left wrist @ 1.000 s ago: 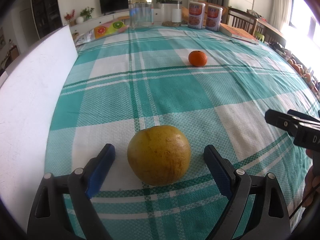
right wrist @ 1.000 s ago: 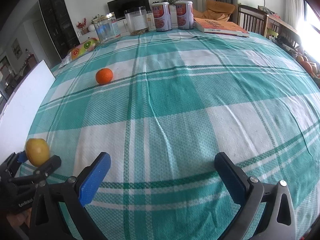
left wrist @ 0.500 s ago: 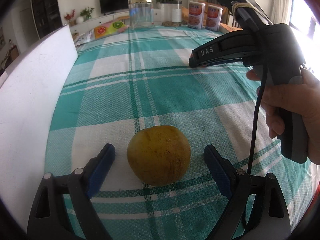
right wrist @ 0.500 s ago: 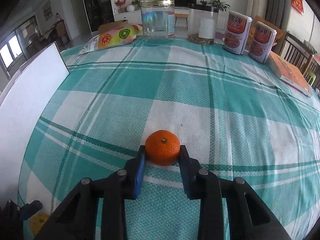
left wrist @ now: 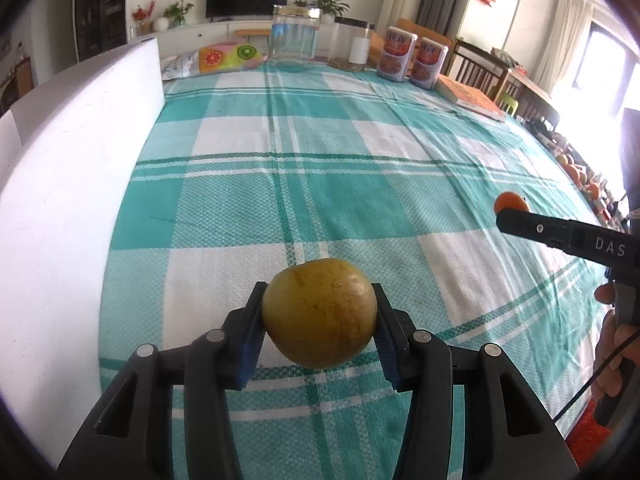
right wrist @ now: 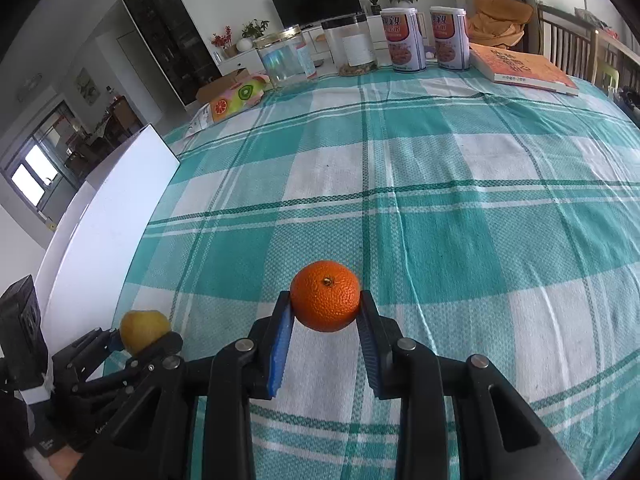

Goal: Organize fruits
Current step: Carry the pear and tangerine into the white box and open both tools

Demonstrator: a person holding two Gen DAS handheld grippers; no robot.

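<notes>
A big table is wearing a green and white checked cloth point(left wrist: 344, 184). A tall white board point(left wrist: 68, 200) is standing along its left side.

At the far end, some things are sitting in a row: an orange book point(right wrist: 520, 66), a clear glass jar point(right wrist: 282, 60), a jar with a dark lid point(right wrist: 354, 46), two red and white cans point(right wrist: 424, 40) and a bag with fruit pictures point(left wrist: 228, 56).

The left gripper point(left wrist: 318, 320) is squeezing a yellow fruit point(left wrist: 319, 318). Its two blue pads point(left wrist: 250, 344) are pressing on both sides of the fruit. The fruit is looking lifted a little above the cloth, near the white board, but I cannot tell for sure.

The right gripper point(right wrist: 325, 318) is pinching a small orange point(right wrist: 325, 295) between its blue pads point(right wrist: 280, 344). The orange is being held over a white square of the cloth, with its little stem dot facing up. It is off to the right of the yellow fruit, well apart from it.

A hand point(left wrist: 614, 344) is holding the handle of the right gripper.
</notes>
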